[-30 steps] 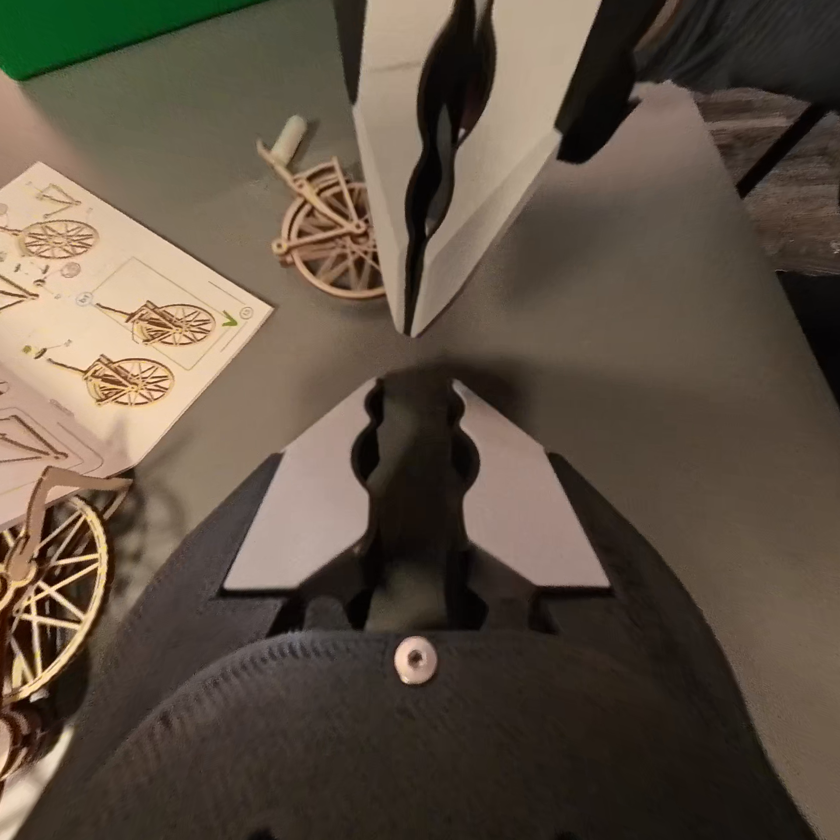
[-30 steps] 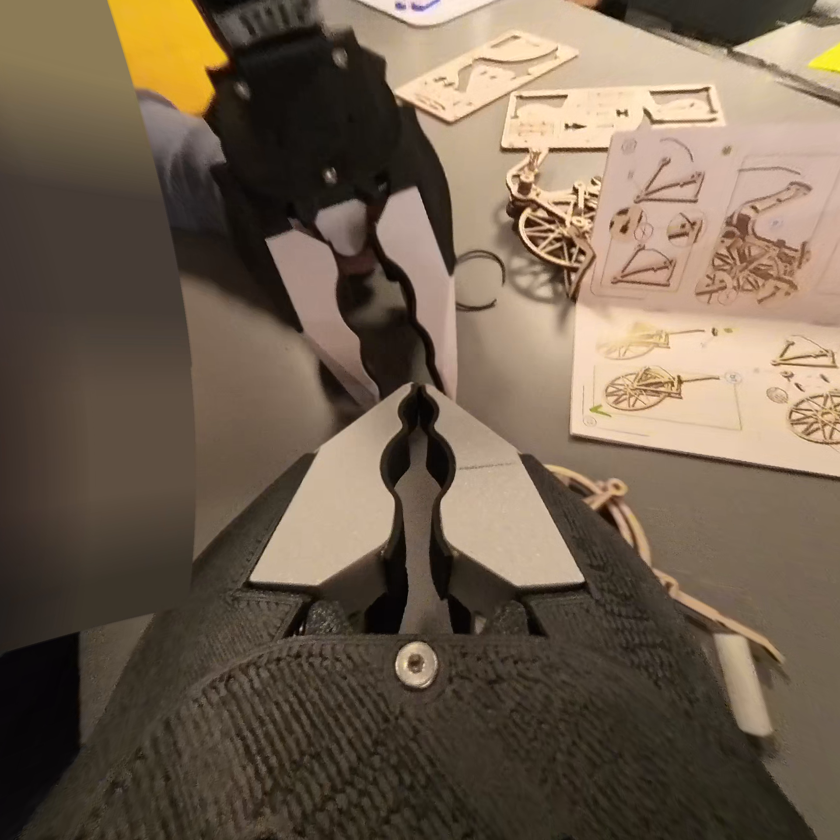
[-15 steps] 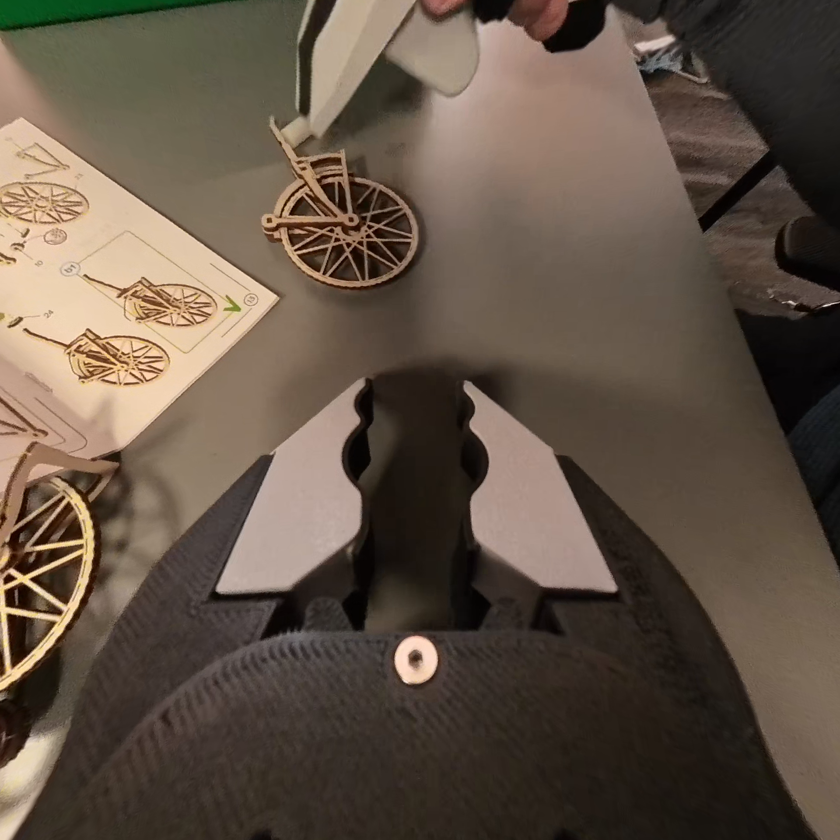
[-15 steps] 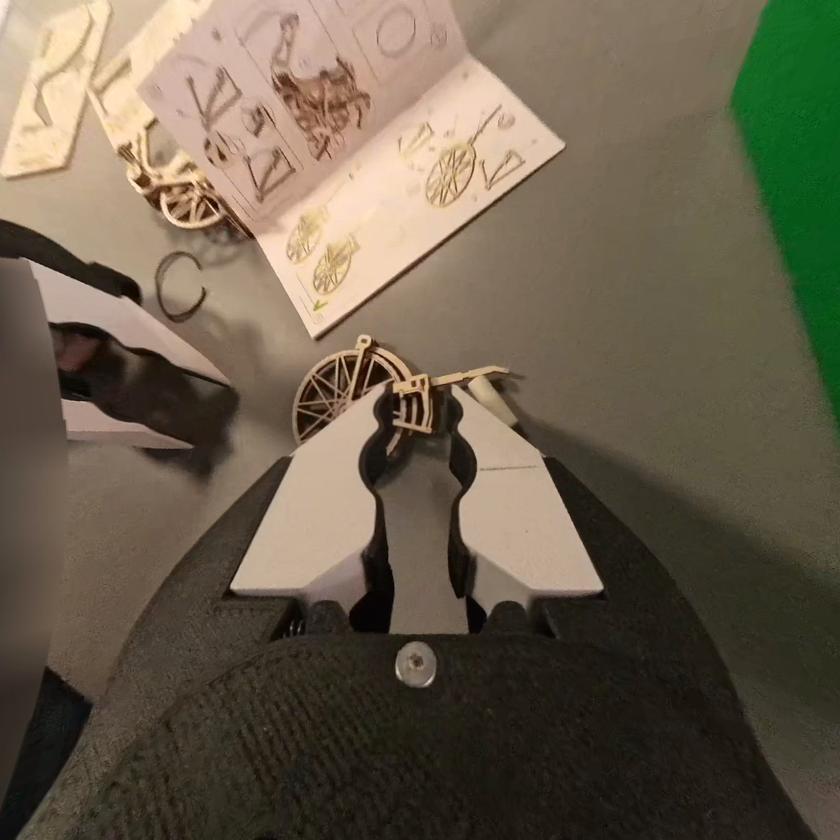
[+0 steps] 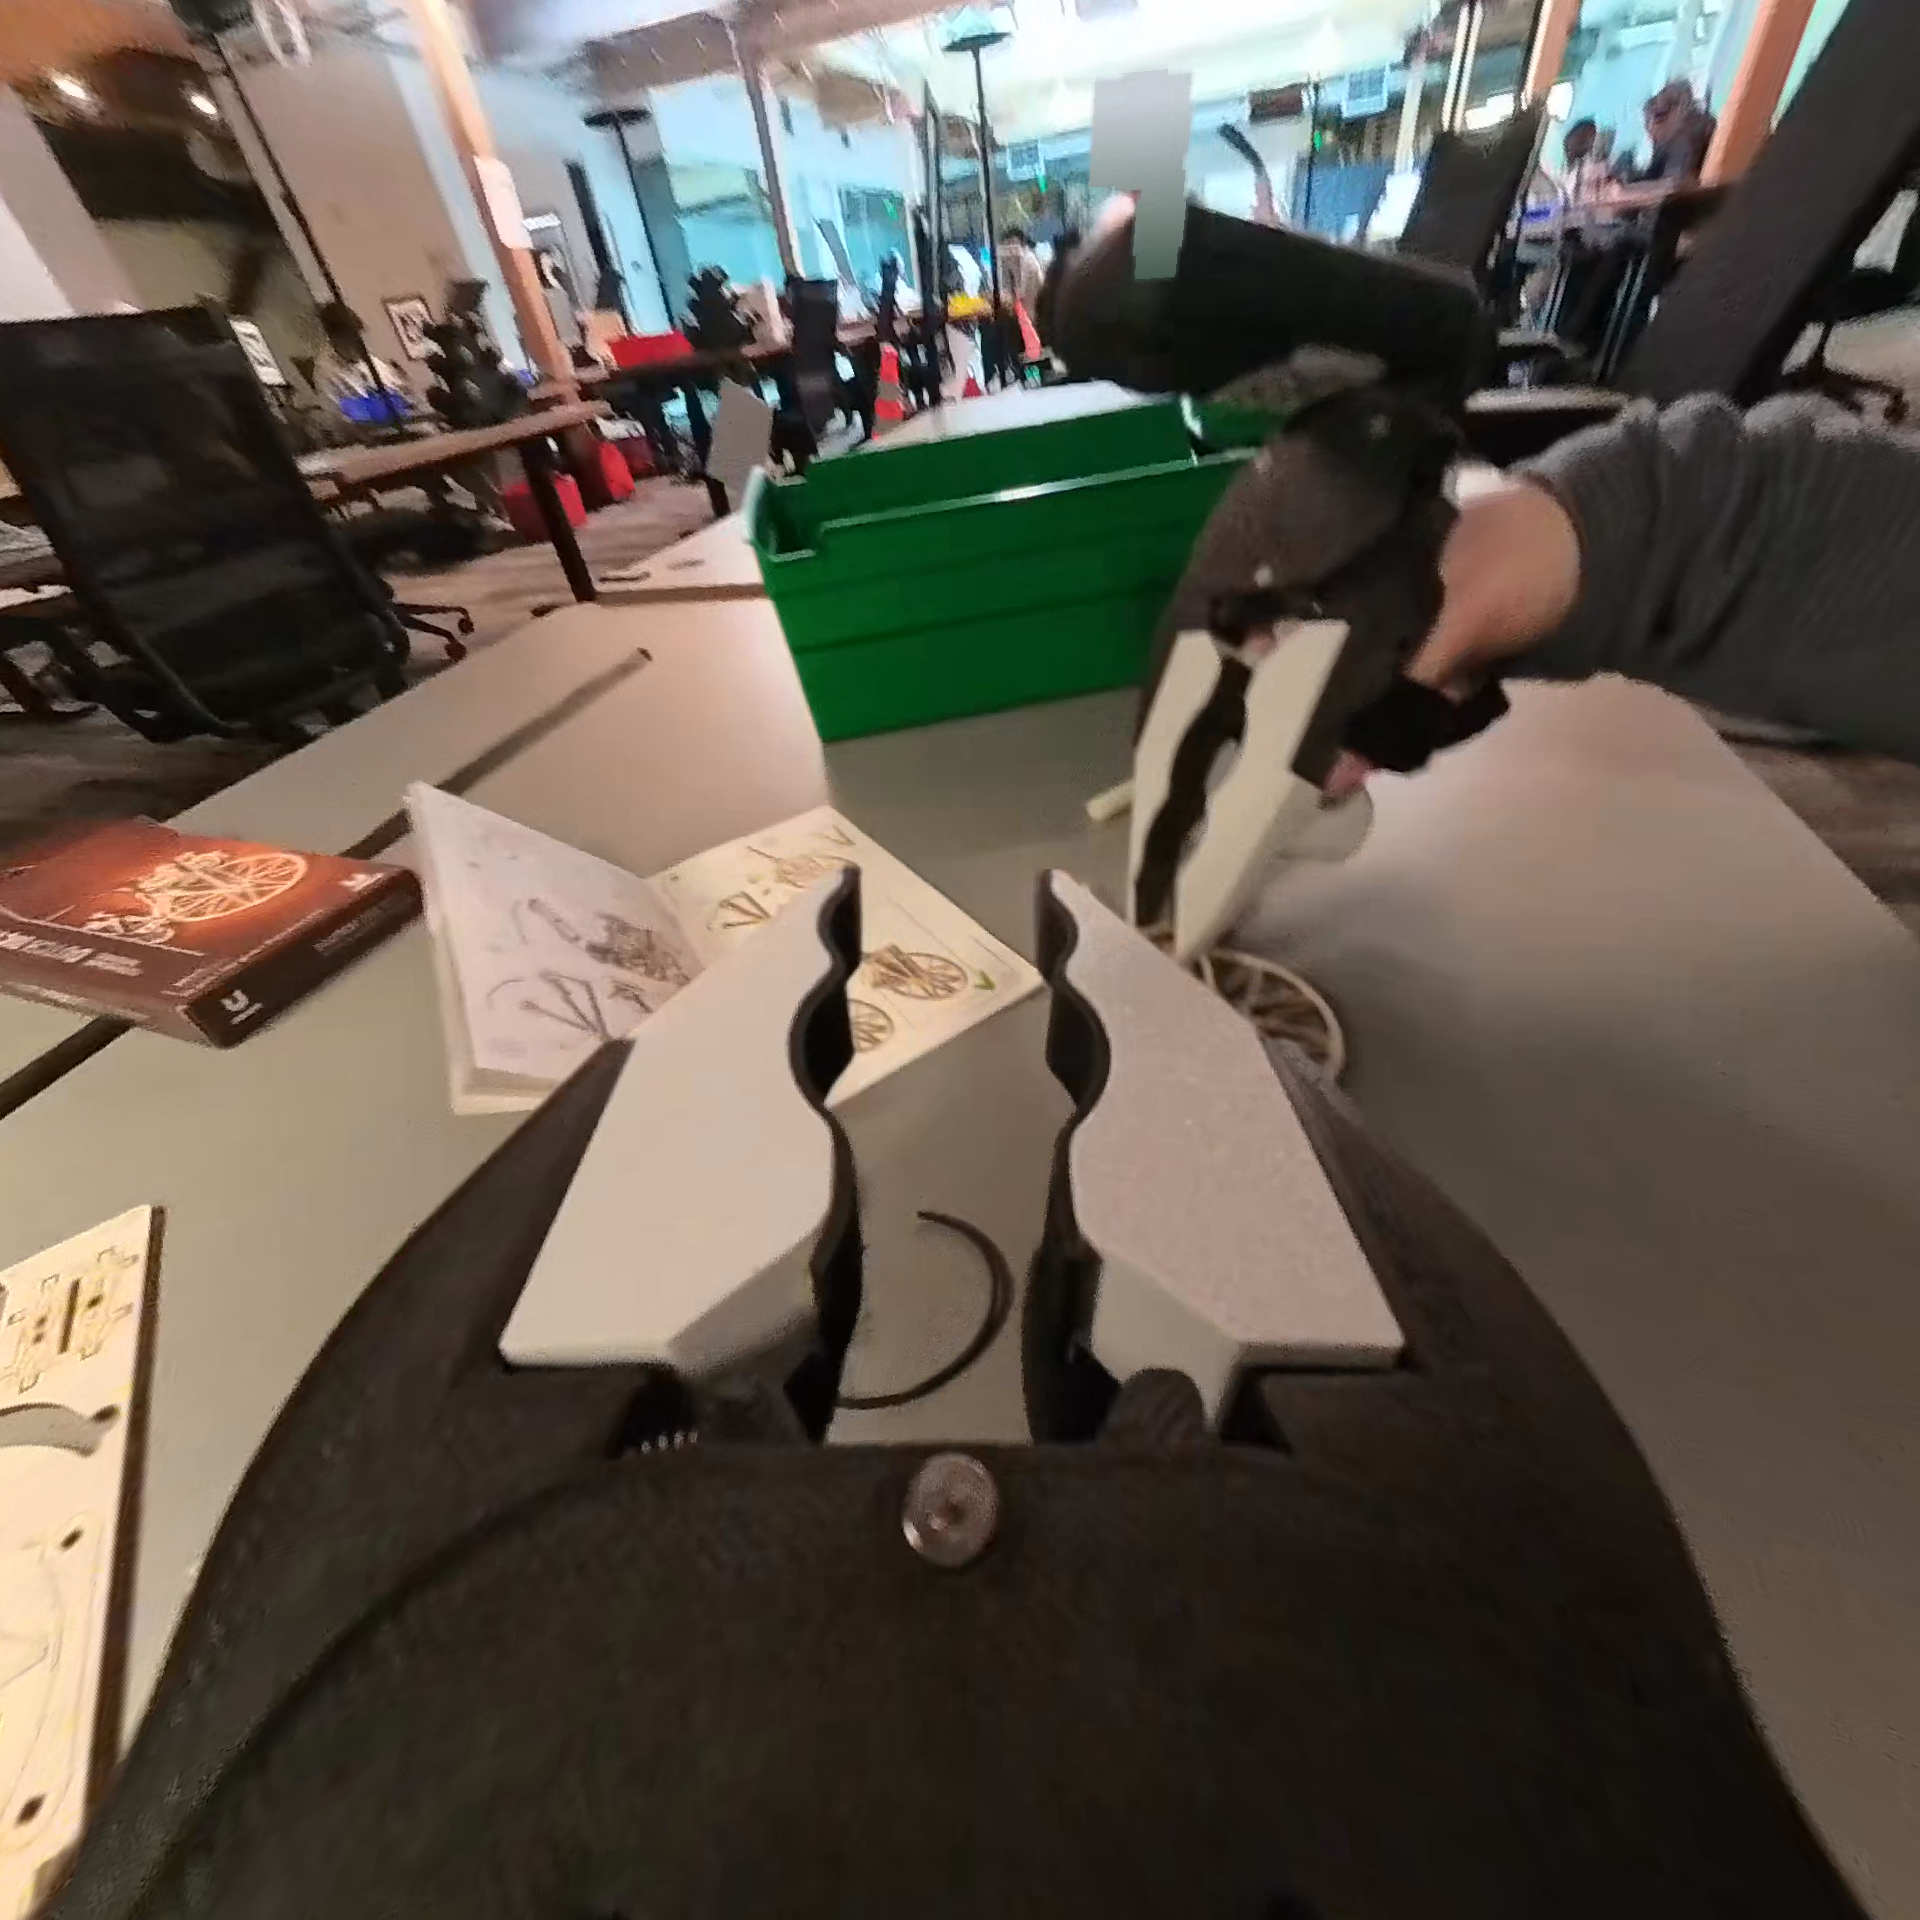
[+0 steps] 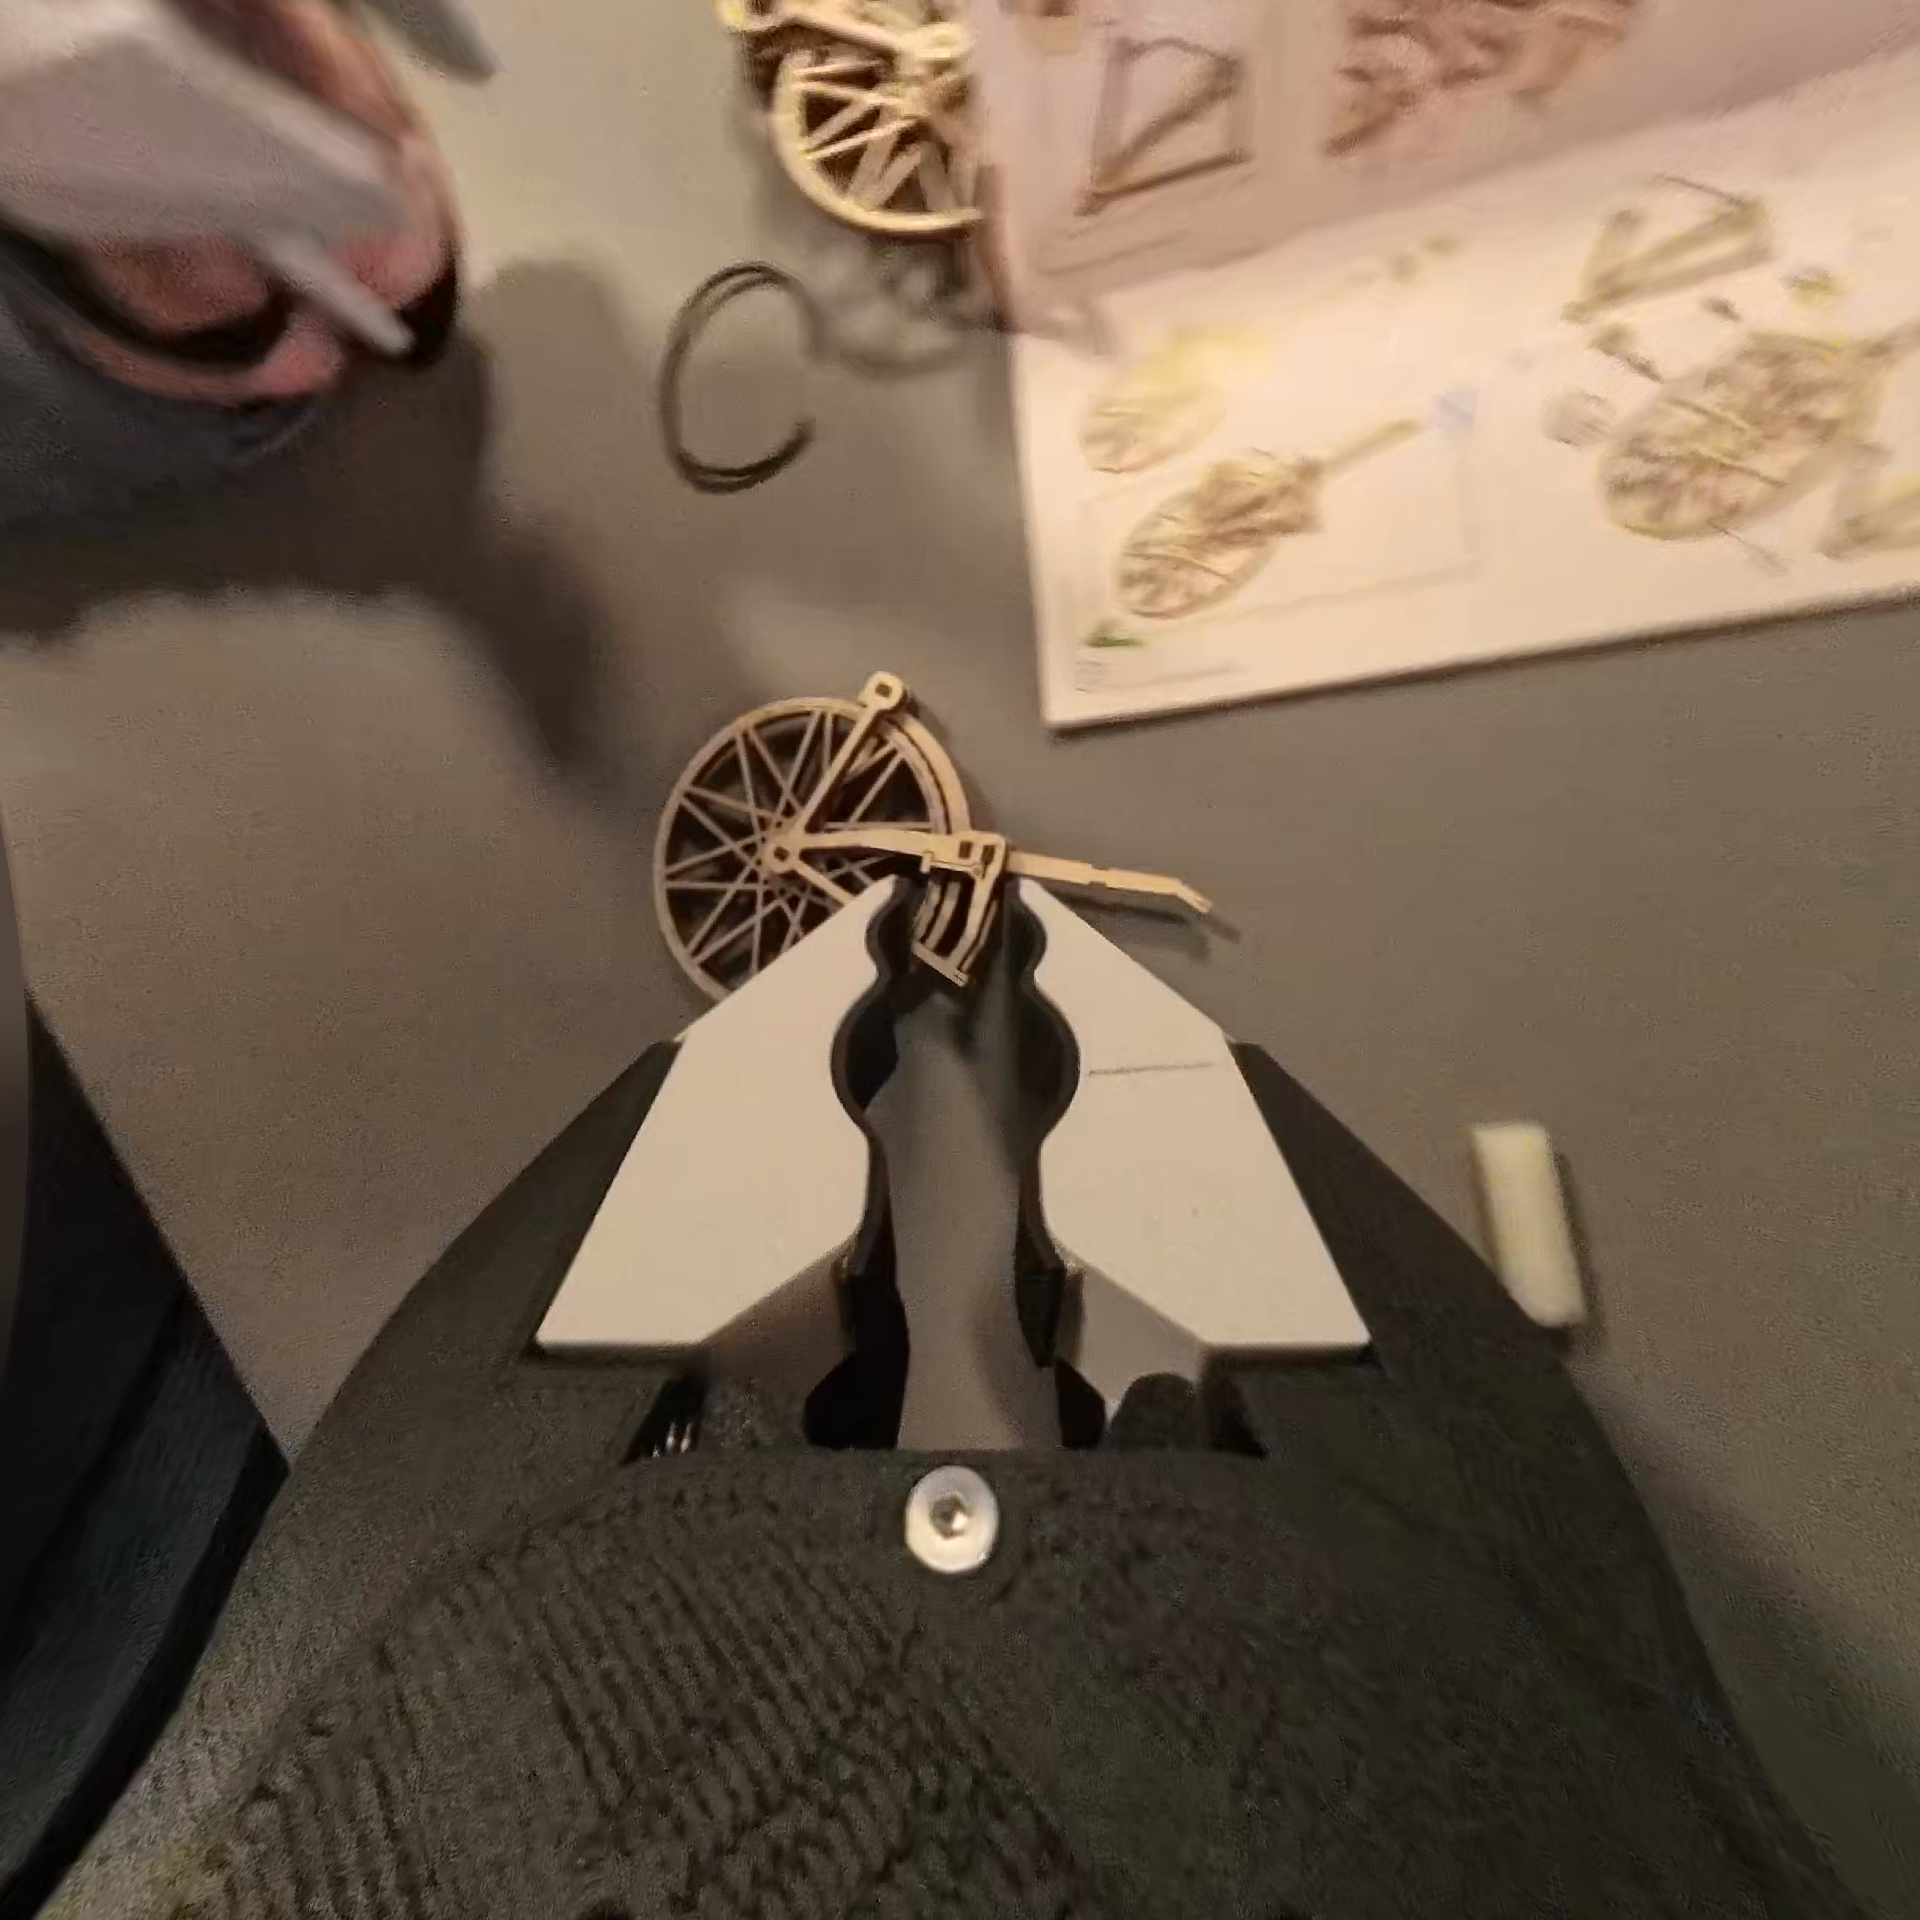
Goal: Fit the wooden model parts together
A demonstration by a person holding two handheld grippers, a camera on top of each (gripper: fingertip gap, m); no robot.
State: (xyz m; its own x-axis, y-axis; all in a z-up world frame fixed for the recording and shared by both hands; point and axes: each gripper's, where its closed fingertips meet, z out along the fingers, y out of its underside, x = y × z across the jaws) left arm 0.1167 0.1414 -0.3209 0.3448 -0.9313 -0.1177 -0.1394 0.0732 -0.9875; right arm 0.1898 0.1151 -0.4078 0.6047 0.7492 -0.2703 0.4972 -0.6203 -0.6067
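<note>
Right gripper [image 6: 940, 914] closing on fork of wooden wheel assembly [image 6: 800, 842], not yet clamping; pinching frame, not spokes, looking wisest. Left gripper [image 5: 948, 914] hovering spread, empty.

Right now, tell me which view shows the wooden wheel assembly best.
The right wrist view: the wooden wheel assembly lies whole beyond the right gripper. The left wrist view shows only part of its rim behind a left finger.
</note>
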